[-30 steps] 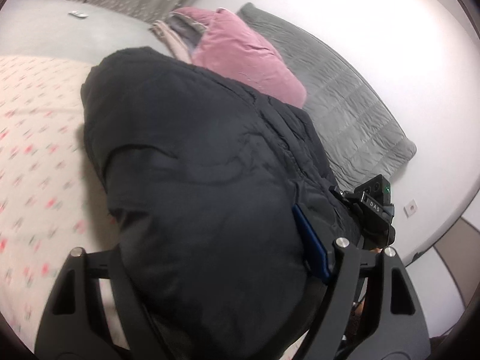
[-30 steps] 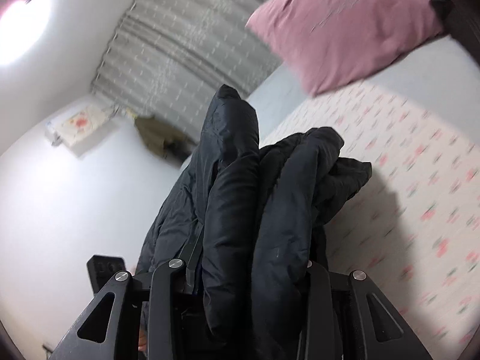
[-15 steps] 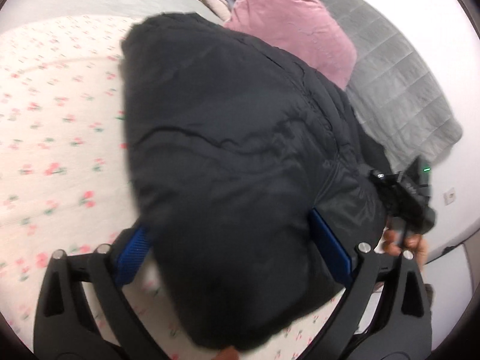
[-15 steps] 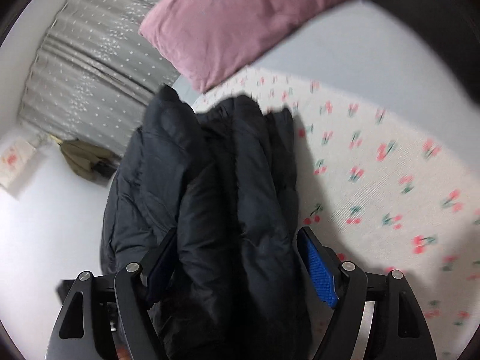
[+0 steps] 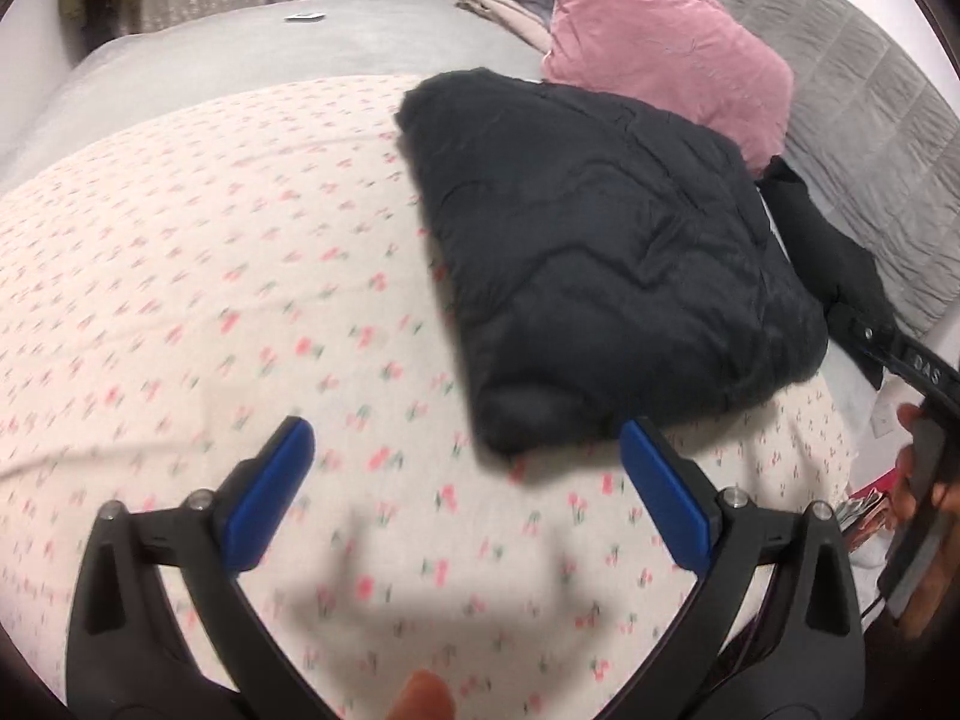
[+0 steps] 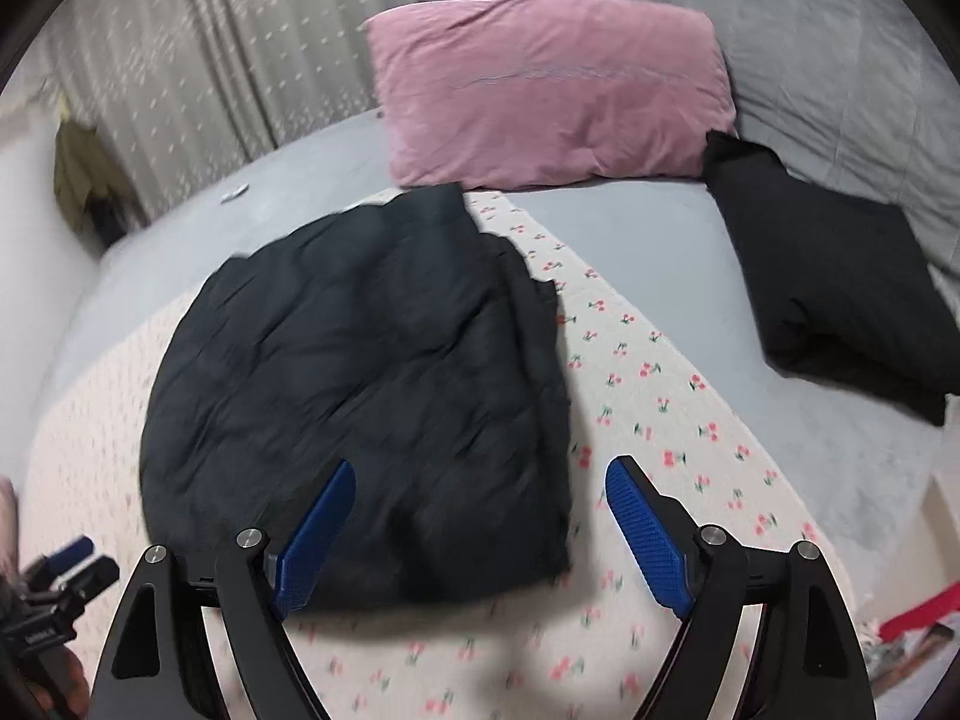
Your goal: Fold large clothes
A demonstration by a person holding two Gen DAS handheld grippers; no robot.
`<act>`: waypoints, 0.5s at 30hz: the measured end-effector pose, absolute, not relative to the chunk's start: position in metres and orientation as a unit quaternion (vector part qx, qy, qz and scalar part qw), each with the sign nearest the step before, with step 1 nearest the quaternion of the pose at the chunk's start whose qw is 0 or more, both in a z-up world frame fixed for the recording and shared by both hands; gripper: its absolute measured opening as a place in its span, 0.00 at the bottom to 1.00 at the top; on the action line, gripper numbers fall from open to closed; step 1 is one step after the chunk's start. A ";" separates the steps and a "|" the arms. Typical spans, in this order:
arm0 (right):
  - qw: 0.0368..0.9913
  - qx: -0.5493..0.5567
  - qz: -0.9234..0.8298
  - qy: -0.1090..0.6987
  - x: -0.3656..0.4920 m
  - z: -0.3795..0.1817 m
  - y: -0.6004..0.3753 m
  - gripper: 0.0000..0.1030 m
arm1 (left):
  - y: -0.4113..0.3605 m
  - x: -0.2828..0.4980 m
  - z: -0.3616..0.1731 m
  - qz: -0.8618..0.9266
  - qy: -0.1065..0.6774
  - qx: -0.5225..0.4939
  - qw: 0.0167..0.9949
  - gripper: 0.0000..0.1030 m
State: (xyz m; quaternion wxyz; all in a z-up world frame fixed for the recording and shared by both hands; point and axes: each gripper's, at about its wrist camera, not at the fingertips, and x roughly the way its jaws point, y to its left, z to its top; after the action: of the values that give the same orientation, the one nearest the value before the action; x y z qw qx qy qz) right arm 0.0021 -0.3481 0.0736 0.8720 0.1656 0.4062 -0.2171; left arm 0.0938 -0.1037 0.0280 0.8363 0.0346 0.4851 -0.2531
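A dark puffy jacket (image 5: 606,264) lies folded into a rough square on the cherry-print sheet (image 5: 210,276); it also shows in the right wrist view (image 6: 360,384). My left gripper (image 5: 462,480) is open and empty, just in front of the jacket's near edge. My right gripper (image 6: 480,516) is open and empty, its left pad (image 6: 318,534) over the jacket's near edge, its right pad over the sheet.
A pink pillow (image 6: 552,96) lies behind the jacket. A folded black garment (image 6: 840,282) lies to the right on the grey bedding (image 6: 648,240). A grey quilted headboard (image 5: 870,120) and grey curtains (image 6: 210,48) stand behind the bed.
Both grippers held the jacket lifted; they have opened and let go. The jacket now lies folded on the sheet and both grippers have drawn back from it.
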 end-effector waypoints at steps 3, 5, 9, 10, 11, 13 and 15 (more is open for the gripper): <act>0.873 0.140 -0.218 0.413 -0.011 0.070 -0.322 0.87 | -0.103 0.077 0.035 -0.242 0.476 0.045 0.844 0.99; 0.872 0.127 -0.223 0.417 -0.019 0.065 -0.307 0.87 | -0.103 0.065 0.039 -0.234 0.463 0.058 0.853 0.99; 0.870 0.117 -0.229 0.421 -0.031 0.048 -0.286 0.87 | -0.103 0.053 0.038 -0.226 0.450 0.056 0.862 0.99; 0.869 0.111 -0.232 0.422 -0.033 0.042 -0.280 0.87 | -0.105 0.053 0.037 -0.221 0.448 0.058 0.864 0.99; 0.870 0.107 -0.232 0.422 -0.034 0.037 -0.276 0.87 | -0.107 0.052 0.035 -0.214 0.446 0.062 0.867 0.99; 0.868 0.104 -0.232 0.427 -0.033 0.027 -0.270 0.87 | -0.108 0.049 0.031 -0.205 0.444 0.071 0.869 0.99; 0.865 0.105 -0.227 0.434 -0.031 0.021 -0.265 0.87 | -0.111 0.048 0.026 -0.198 0.445 0.077 0.870 0.99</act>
State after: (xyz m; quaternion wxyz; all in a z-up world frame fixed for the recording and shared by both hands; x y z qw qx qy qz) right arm -0.0311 -0.2648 0.0205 0.8653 0.1052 0.4344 -0.2268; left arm 0.0478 -0.1108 0.0264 0.8700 0.0771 0.4448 -0.1982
